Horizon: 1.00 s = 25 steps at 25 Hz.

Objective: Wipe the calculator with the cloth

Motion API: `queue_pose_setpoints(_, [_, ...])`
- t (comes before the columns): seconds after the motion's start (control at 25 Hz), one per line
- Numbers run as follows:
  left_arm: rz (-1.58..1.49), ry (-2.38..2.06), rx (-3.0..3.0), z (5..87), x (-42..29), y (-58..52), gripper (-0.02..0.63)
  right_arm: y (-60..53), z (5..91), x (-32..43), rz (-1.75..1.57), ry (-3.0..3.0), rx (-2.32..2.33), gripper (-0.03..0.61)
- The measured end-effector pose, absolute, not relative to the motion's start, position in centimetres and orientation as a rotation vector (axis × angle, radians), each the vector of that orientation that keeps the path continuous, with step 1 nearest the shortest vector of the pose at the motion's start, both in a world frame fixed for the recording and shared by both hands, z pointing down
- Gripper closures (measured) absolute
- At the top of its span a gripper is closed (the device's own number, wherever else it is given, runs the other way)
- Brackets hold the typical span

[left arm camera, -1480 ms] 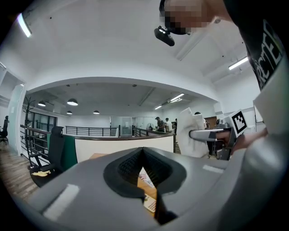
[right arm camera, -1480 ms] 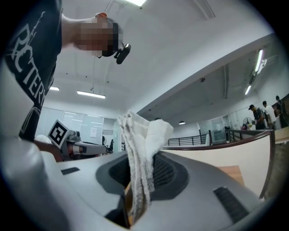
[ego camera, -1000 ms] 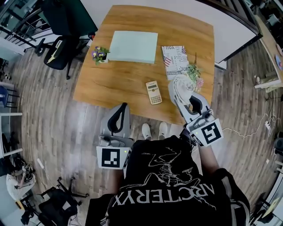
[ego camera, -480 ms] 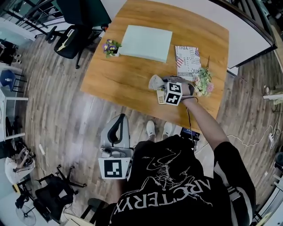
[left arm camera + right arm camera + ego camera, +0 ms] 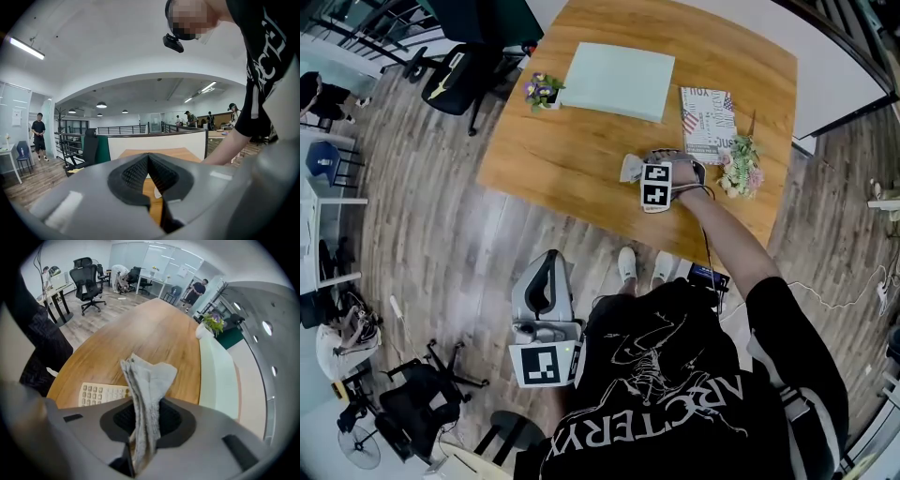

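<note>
Right gripper [image 5: 143, 418] jaws are clamped on the cloth [image 5: 149, 376]: grey, bunched, with a loose flap sticking out past the tips. Left gripper [image 5: 148, 161] jaws are closed together with nothing in them; it's held low by the person [image 5: 675, 394], off the table [image 5: 154, 329], not helping. Calculator [image 5: 101, 393] lies flat on the table near the front edge, keys up, just left of the right jaws and under the cloth flap. Can't tell if the cloth touches it.

Handling: the cloth is soft, limp and light and folds on itself, so only the free flap would do the wiping. The grip on the bunched part looks deep enough to hold. The calculator looks like light rigid plastic, likely to skid on smooth wood under a sideways wipe. Nothing pins it, so press down gently, or steady it by a long edge with the free gripper, off the keys.

Views: the right gripper view shows the keys and the clamp on the cloth. The head view hides the calculator under the right gripper, with only a bit of cloth peeking out, but it alone shows where the left gripper sits. The left gripper view gives its own closed jaws and a slice of table
</note>
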<state>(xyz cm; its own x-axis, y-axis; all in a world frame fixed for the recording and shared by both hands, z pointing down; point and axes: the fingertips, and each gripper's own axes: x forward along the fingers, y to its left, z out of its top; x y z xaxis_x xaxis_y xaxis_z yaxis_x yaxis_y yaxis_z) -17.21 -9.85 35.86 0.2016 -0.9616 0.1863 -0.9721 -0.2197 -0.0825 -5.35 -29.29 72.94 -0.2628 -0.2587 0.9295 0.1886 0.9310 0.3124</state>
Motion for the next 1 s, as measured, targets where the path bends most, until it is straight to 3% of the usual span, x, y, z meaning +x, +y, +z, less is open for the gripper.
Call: queue_pose_setpoints(1.0, [0.169, -1.758, 2.525, 36.0, -14.0, -10.9, 0.604, -16.0, 73.0, -3.5, -0.363, -1.818, -0.037, 0.486])
